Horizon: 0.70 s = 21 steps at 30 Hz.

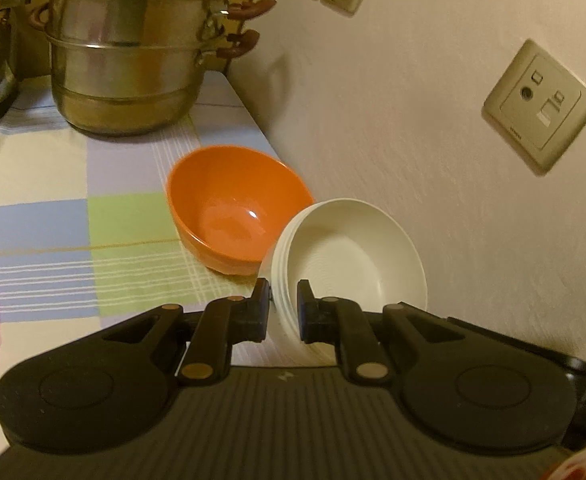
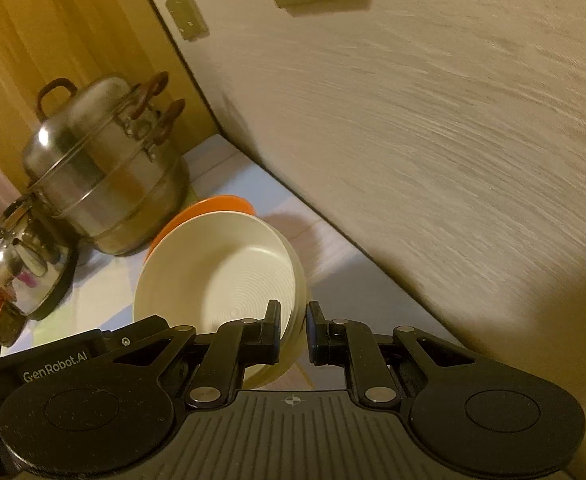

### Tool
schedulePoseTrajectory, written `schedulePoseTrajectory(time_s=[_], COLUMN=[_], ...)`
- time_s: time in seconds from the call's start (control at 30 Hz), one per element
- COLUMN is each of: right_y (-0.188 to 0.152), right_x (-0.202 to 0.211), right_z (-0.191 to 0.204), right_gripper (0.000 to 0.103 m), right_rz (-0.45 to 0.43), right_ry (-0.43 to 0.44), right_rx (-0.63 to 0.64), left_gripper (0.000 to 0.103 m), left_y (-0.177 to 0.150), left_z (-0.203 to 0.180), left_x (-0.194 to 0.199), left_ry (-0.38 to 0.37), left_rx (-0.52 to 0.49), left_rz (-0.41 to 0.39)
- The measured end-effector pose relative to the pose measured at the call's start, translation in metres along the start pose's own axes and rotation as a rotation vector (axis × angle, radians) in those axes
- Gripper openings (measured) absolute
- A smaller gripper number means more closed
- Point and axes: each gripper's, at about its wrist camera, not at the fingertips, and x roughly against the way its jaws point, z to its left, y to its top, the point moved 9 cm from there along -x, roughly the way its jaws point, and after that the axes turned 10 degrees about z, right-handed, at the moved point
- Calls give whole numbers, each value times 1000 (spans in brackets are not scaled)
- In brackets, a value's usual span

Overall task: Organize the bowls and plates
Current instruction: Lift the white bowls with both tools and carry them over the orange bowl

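A: How does the left gripper (image 1: 284,307) sit?

B: Low centre of the left wrist view, pointing downward at a slant, clamped on the near rim of a stack of white bowls (image 1: 349,256); one finger is outside the wall, one inside. The stack is tilted, its hollow facing the lens.

A: And the right gripper (image 2: 293,330)?

B: Same slanting pose at the bottom centre of its view, pinching the rim of the white bowls (image 2: 221,276), which fill the middle of that frame and lean over.

A: How many white bowls?

B: Several rims show nested; I cannot give an exact count.

A: What else counts up?

B: One orange bowl (image 1: 233,208), upright on the checked tablecloth (image 1: 53,220), just left of and behind the white stack; in the right view only its rim (image 2: 213,204) peeks out behind. One tiered steel steamer pot (image 1: 133,60) upper left, one kettle (image 2: 21,264) at the left edge, and on the wall (image 1: 413,120) three socket plates (image 1: 539,106).
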Motion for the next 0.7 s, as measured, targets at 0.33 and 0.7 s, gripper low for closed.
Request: schedulePoseTrajectory(time_s=[0.33, 0.7], right_y=[11, 39], right_x=[-4, -30], right_z=[27, 50], right_gripper=[13, 13], right_rz=[-7, -2], right_ry=[13, 17], right_rx=[44, 84], left_gripper=[12, 12], left_y=[19, 57], left_z=[14, 30], left_x=[11, -3], left_ry=[19, 43], left_rx=[10, 11], left_rz=[-25, -36])
